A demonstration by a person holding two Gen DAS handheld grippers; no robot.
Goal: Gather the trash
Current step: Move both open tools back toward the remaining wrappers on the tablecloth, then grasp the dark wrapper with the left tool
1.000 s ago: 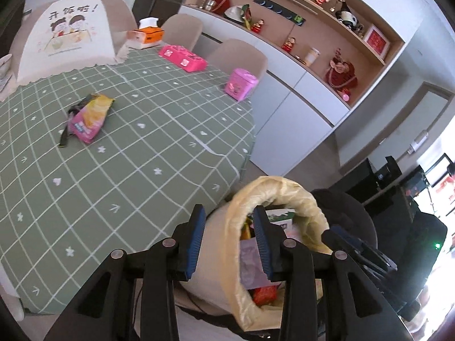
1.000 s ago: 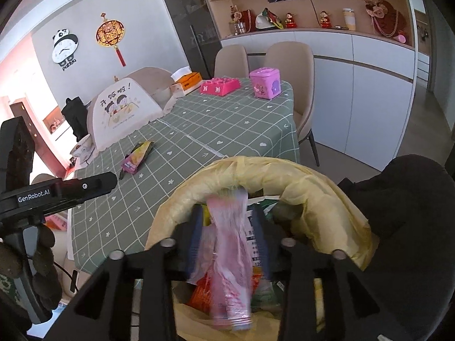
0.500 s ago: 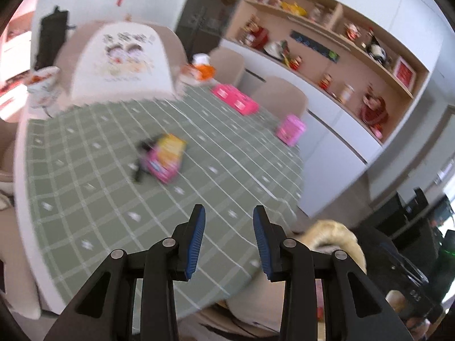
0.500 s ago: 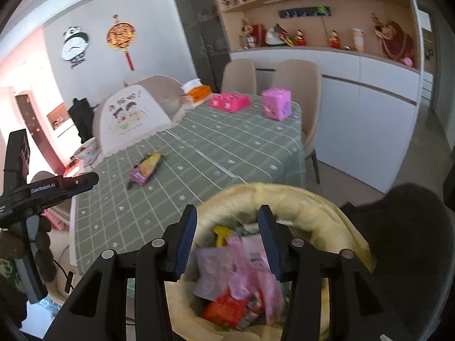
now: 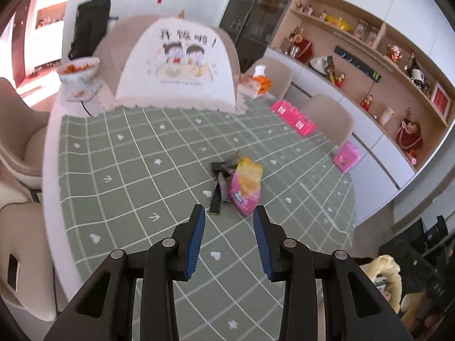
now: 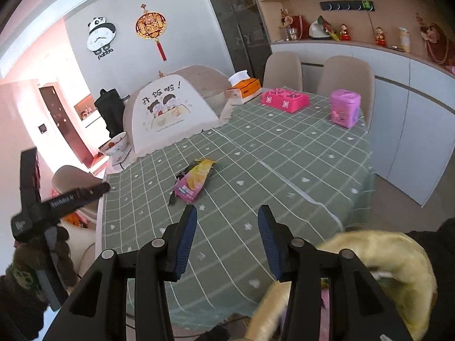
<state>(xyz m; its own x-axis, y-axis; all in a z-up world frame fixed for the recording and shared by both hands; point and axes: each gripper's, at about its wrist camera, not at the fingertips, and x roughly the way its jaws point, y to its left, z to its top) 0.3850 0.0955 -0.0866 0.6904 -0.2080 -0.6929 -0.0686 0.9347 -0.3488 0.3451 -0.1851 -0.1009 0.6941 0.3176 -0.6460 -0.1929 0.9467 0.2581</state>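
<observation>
A pink and yellow snack wrapper (image 5: 246, 187) lies mid-table on the green checked cloth (image 5: 142, 170), with a black wrapper (image 5: 218, 196) beside it. My left gripper (image 5: 229, 213) is open and empty, hovering just short of both wrappers. My right gripper (image 6: 227, 213) is open too, with nothing between its fingers, over the table's near edge; the snack wrapper (image 6: 193, 180) lies beyond it. The yellow trash bag (image 6: 398, 255), with wrappers inside, sits below and right of the right gripper and shows at the lower right edge as the trash bag (image 5: 389, 272) in the left wrist view.
On the table's far side stand a white food-cover dome (image 5: 176, 65), an orange tissue box (image 5: 256, 82), a flat pink box (image 5: 293, 116) and a pink tin (image 5: 345, 157). A bowl (image 5: 79, 68) sits at the far left. Beige chairs ring the table; cabinets line the right wall.
The right gripper opened and let a pink wrapper fall into the bag, then rose toward the table. The left gripper swung from the bag's rim to over the table, facing the wrappers.
</observation>
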